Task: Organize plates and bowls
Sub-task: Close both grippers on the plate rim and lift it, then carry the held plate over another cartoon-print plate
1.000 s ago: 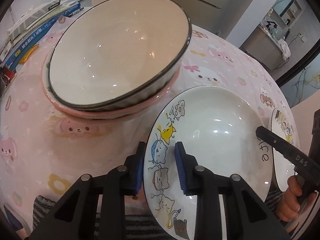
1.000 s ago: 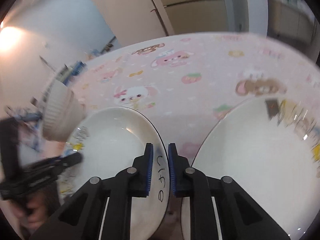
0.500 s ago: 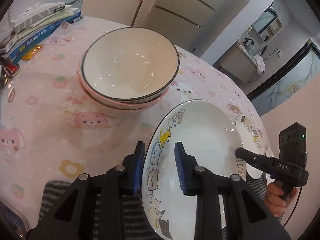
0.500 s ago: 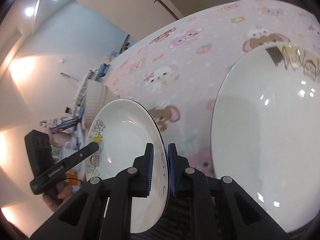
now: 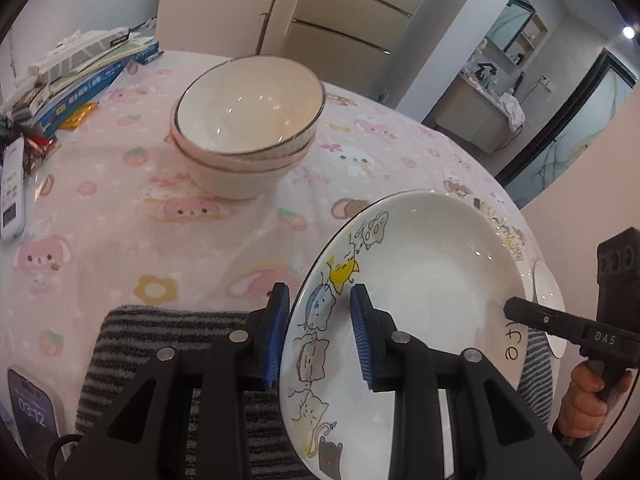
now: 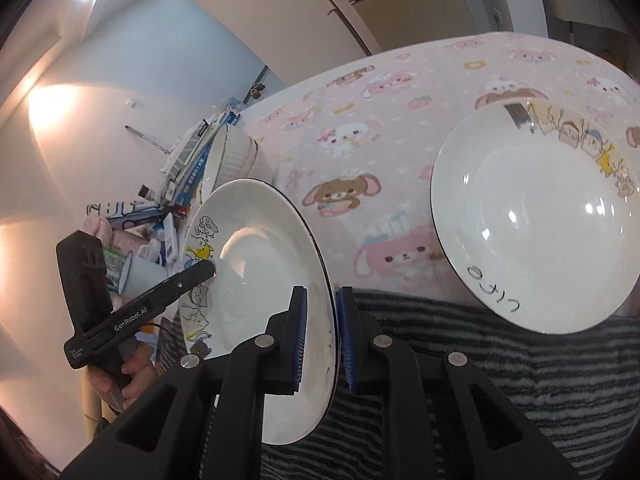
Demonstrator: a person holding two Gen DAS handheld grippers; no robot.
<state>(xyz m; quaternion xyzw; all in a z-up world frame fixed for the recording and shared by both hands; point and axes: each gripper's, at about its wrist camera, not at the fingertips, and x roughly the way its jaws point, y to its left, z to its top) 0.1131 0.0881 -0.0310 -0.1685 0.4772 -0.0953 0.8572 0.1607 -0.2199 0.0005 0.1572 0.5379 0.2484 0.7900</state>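
A white plate with cat drawings [image 5: 420,292] is held tilted in the air over my lap, near the table's front edge. My left gripper [image 5: 320,336] straddles its left rim, pads a little apart from it. My right gripper [image 6: 322,340] is shut on its opposite rim, seen in the right wrist view [image 6: 256,264]. A second cat plate [image 6: 536,216] lies flat on the pink tablecloth at the right. Stacked white bowls [image 5: 244,128] stand at the far middle of the table.
Books and boxes [image 5: 80,72] are piled at the table's far left, with a white remote [image 5: 12,192] beside them. A phone [image 5: 32,408] lies at the lower left. A striped grey garment [image 6: 520,380] covers my lap. The round table [image 5: 120,216] carries a pink cartoon cloth.
Both grippers have lifted the cat plate up and back toward me, off the table. The bowls and second plate now look farther away.
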